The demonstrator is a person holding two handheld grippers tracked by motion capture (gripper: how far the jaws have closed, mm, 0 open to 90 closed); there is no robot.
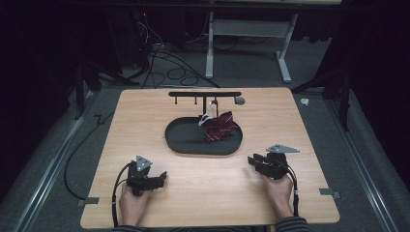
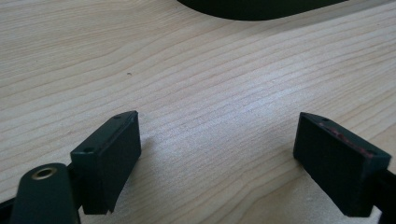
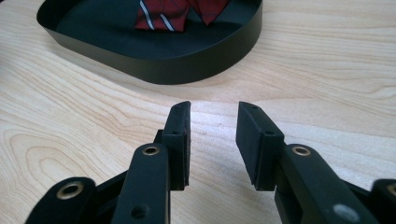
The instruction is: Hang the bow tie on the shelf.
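Observation:
A dark red striped cloth (image 1: 220, 127) lies bunched in the right part of a black oval tray (image 1: 181, 140) at the table's middle; its stripes show in the right gripper view too, cloth (image 3: 161, 14) inside the tray (image 3: 187, 65). My left gripper (image 1: 163, 177) rests low over the wood at the front left, jaws wide open with bare table between them (image 2: 217, 154). My right gripper (image 1: 252, 160) sits at the front right, pointing toward the tray, jaws partly apart with nothing between them (image 3: 212, 140).
A black rack with small hooks (image 1: 204, 94) stands behind the tray, a white tag (image 1: 207, 118) hanging near it. The wooden table (image 1: 208, 193) ends close to the hands. Cables and a desk frame lie on the floor beyond.

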